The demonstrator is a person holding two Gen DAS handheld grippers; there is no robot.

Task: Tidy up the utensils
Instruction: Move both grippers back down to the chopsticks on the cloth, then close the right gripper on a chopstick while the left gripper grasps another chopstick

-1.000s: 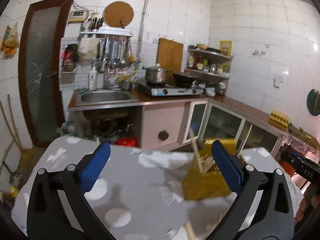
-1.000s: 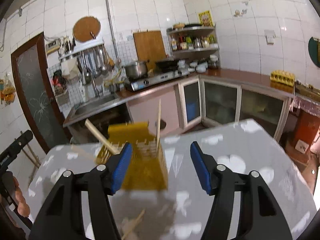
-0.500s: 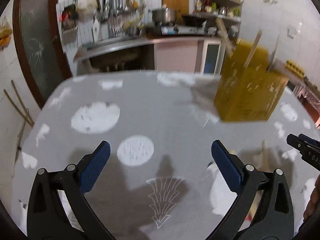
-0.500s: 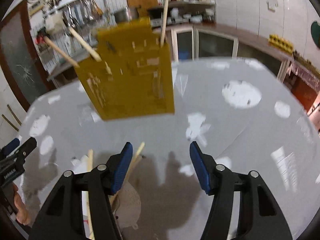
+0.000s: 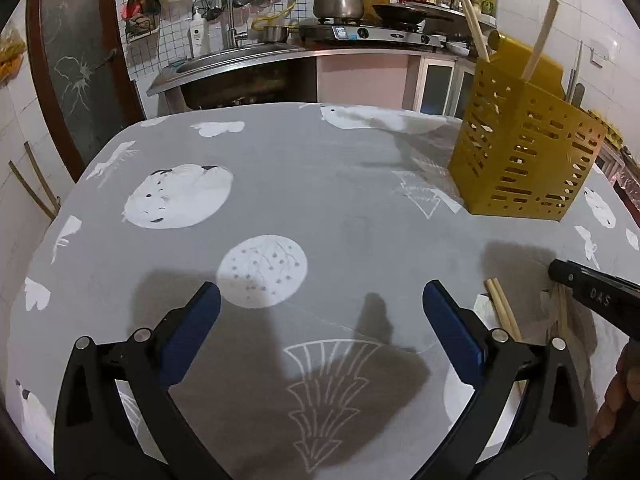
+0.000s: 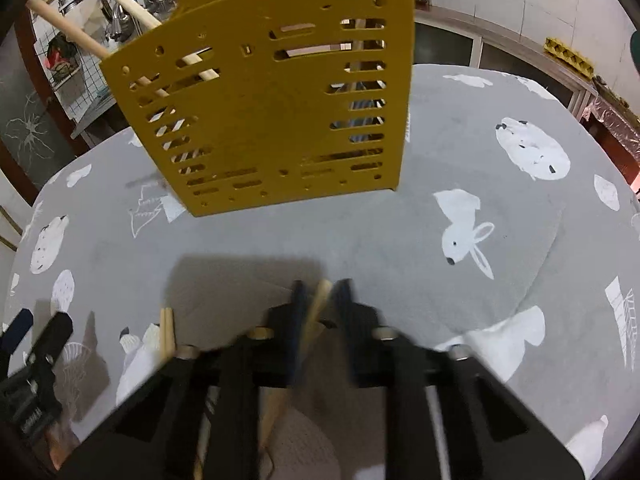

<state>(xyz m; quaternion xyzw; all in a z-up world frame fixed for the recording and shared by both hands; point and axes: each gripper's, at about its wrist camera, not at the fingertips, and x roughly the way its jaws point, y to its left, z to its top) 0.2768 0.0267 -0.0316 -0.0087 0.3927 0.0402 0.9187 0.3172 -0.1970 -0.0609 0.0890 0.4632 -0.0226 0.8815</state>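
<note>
- The black arm of the right hand-held gripper [image 6: 320, 292] carries white lettering that reads "DAS" in the left wrist view; the rest of the word is cut off. No other writing on the task's things can be read.
- One yellow utensil holder [image 6: 272, 120], perforated with slots and holes, stands upright on the bench [image 5: 320, 184], which is covered by a grey cloth with white prints.
- Three wooden sticks stand in the holder: two lean out to one side, one sits at the other end.
- On the cloth near the right hand-held gripper lies a pair of chopsticks [image 5: 502, 308], side by side.
- The right hand-held gripper's jaws are closing, with one wooden utensil handle [image 6: 316, 312] between them; motion blur hides whether the pads press on it.
- The left hand-held gripper [image 5: 320, 304] has its jaws spread wide, nothing between them, above the cloth.
</note>
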